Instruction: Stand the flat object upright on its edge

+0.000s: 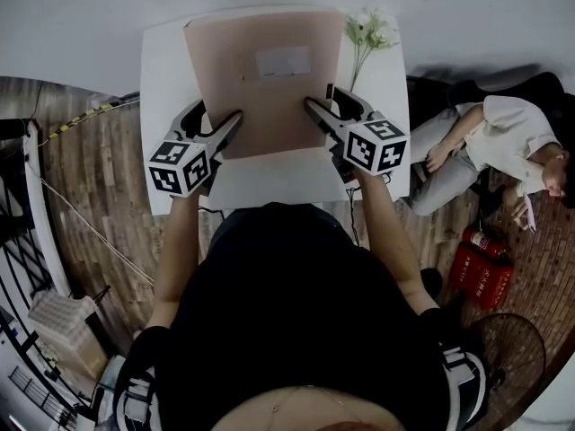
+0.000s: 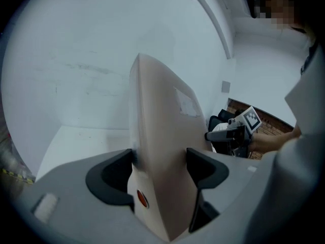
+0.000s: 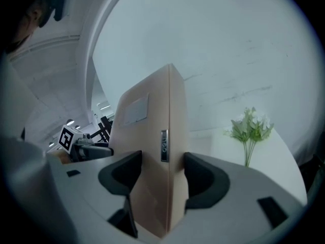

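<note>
Found nearest the wearer: left gripper and right gripper, both closed on the flat cardboard box, pads pressed against its two broad faces, jaws kept fairly wide by its thickness. Bites taken on opposite side edges, close to the near corners and at matching depth, neither hand nearer than the other. Box lying directly ahead of and between the two grippers, long axis running away from the wearer toward the wall, broad face with white label turned toward the head camera. Judged tilted rather than flat, from the panel's upward run ahead of the jaws in both gripper views. Contact between far edge and white table not determinable. Task judged part done: not yet upright on an edge. Next move judged to depend on that far edge serving as pivot, with both grips rotated together and kept level with each other to prevent twist or slip. Noted further out: flower sprig just beside the box's far right corner, the one item liable to be brushed during the swing. Off the table, well apart and no obstruction: seated person on the wooden floor to the right, red fire extinguishers, fan.
</note>
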`<state>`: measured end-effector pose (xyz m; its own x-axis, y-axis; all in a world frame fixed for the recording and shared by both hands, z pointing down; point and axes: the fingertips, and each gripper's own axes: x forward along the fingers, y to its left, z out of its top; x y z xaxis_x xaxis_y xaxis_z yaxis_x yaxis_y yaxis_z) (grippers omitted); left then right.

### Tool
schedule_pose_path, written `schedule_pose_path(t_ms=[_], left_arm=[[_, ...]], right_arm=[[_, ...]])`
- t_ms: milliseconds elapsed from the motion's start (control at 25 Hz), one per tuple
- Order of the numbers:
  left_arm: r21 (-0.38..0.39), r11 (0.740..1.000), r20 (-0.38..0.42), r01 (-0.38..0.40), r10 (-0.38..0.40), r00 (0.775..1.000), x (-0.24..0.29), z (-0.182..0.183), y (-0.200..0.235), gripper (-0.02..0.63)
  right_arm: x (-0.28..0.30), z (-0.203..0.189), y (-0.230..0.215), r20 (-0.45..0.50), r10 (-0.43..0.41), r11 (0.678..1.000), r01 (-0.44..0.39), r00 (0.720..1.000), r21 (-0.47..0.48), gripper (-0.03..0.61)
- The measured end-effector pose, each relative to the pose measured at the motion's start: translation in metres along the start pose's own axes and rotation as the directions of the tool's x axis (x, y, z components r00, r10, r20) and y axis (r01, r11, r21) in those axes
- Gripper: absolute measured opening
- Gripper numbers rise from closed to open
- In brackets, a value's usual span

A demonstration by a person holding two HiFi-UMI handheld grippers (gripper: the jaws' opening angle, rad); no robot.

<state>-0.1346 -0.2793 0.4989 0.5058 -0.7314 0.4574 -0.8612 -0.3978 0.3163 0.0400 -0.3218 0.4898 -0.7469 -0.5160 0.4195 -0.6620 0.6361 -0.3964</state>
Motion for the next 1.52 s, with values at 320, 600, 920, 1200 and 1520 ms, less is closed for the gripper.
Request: schedule_pose_path(t_ms=[320,600,920,1200,1520], left_arm=[[0.145,0.986,0.06,-0.084,0.076,0.995,-0.018,-0.001,0.006,0.339],[0.211,0.971,0.046,-0.108,0.101,0.994,-0.02,-0.016,0.005,0.337],[0.264,0.954,0.015,-0.144,0.145,0.989,-0.018,-0.044,0.004,0.336],[0.301,0.941,0.055,-0.154,0.144,0.988,-0.021,-0.064,0.002,0.328],[0.321,0.936,0.076,-0.143,0.125,0.989,-0.023,-0.066,0.002,0.327]], right_arm=[[0.006,0.001,0.02,0.039,0.009,0.987,-0.002,0.999,-0.158,0.267],[0.002,-0.011,0.025,0.065,-0.022,0.97,0.038,0.998,-0.241,0.267],[0.001,-0.041,0.023,0.026,-0.049,0.957,0.055,0.998,-0.286,0.265],[-0.004,-0.056,0.028,0.046,-0.046,0.943,0.059,0.998,-0.326,0.265],[-0.002,-0.061,0.03,0.033,0.001,0.943,0.01,0.999,-0.331,0.278]])
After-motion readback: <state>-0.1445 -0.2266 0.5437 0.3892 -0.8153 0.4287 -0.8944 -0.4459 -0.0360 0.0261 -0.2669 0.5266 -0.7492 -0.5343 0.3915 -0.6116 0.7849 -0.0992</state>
